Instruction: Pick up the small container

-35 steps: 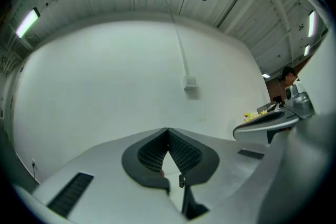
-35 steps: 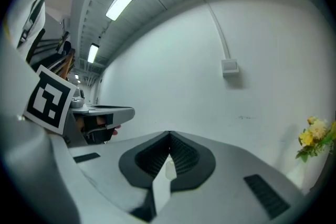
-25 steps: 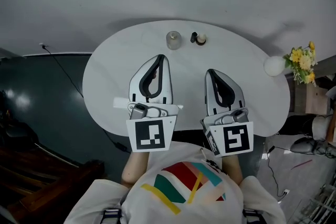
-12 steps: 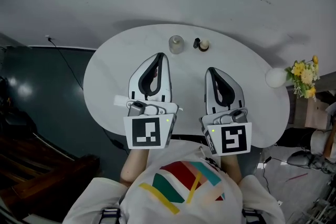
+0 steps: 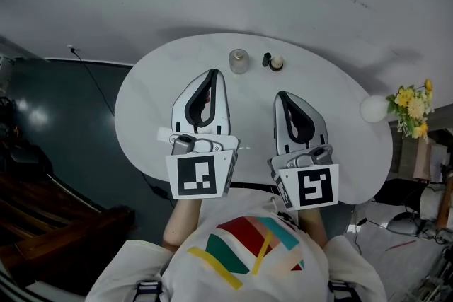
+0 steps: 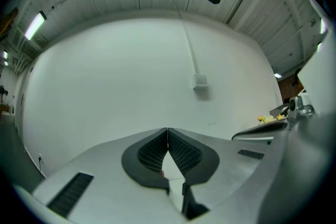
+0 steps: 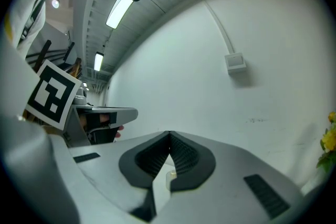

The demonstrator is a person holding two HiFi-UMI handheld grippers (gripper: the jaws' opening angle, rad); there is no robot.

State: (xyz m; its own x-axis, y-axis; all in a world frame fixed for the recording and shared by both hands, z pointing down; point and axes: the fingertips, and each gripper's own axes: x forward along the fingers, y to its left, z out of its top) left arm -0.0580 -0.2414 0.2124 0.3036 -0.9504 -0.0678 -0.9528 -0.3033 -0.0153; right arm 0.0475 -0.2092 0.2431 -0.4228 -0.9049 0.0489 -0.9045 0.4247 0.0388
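One white rounded table (image 5: 333, 102) fills most of the head view, with dark floor to its left and pale floor beyond it.

There are two grippers, both hanging over the near half of the table and pointing at its far edge, side by side but apart. The left gripper (image 5: 214, 72) is clenched, tips pressed together with nothing between them, and its own view (image 6: 167, 131) shows the same. The right gripper (image 5: 281, 95) is likewise pinched closed on nothing (image 7: 169, 135). Each carries one marker cube, so two in total: the left marker cube (image 5: 196, 177) and the right marker cube (image 5: 316, 187).

Off the table's right end there's one white ball (image 5: 373, 108) and one bunch of yellow flowers (image 5: 414, 104) beside it.

One small clear container (image 5: 238, 61) stands upright near the far edge of the table, ahead of the left gripper and well apart from both. Just to its right are two tiny bits, one dark piece (image 5: 266, 59) and one cream-topped piece (image 5: 277, 63), right next to each other.
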